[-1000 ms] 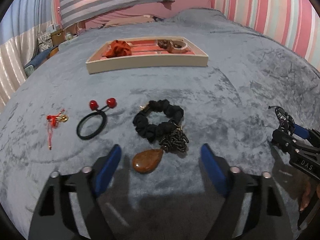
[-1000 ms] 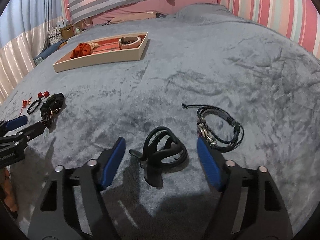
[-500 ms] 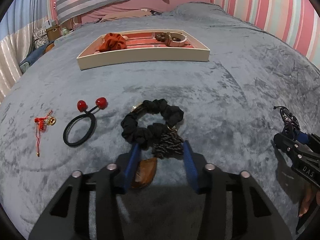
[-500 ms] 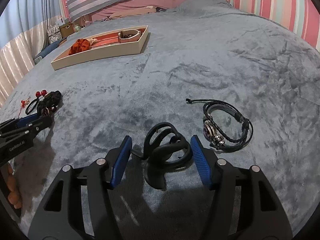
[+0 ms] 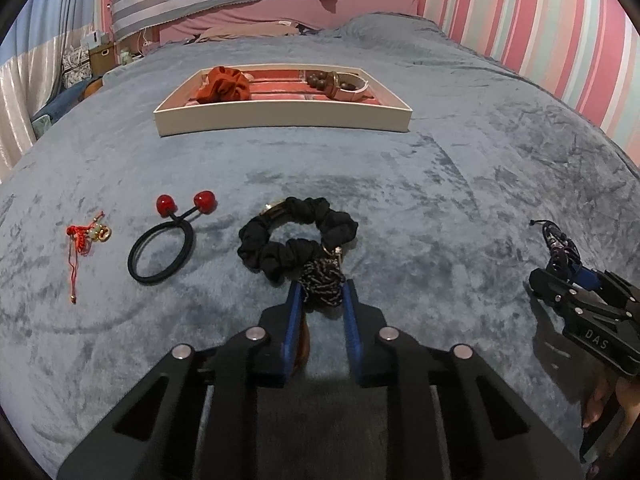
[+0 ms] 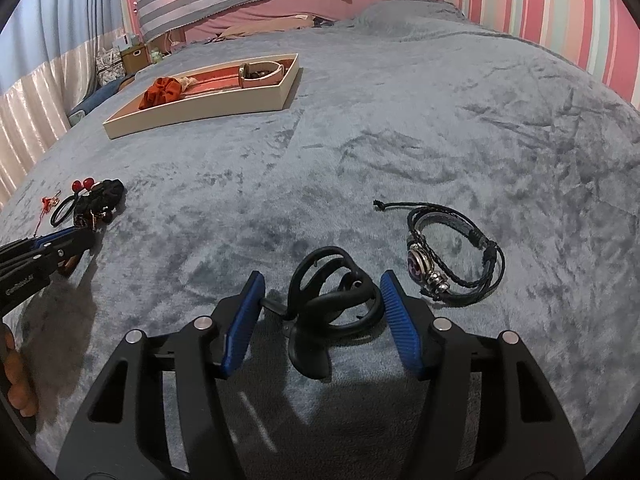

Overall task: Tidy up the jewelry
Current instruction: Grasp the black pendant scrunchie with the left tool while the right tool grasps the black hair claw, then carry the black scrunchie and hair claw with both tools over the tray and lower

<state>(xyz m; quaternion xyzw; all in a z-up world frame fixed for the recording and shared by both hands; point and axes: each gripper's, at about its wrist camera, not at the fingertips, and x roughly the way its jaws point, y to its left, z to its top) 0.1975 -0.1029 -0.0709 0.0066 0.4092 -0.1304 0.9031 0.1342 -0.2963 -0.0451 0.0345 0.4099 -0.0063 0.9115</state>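
The left gripper (image 5: 320, 292) pinches the dark beaded chain (image 5: 322, 280) of an amber teardrop pendant; the right gripper (image 6: 322, 292) sits open around a black plastic hair claw (image 6: 334, 300).

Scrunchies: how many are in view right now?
2. An orange scrunchie sits in the left end of the tray; a black scrunchie lies on the blanket just ahead of the left gripper. None seem hidden.

Dim, pinkish indoor light, soft shadows under each gripper, strong fisheye bending, dark vignetted corners.
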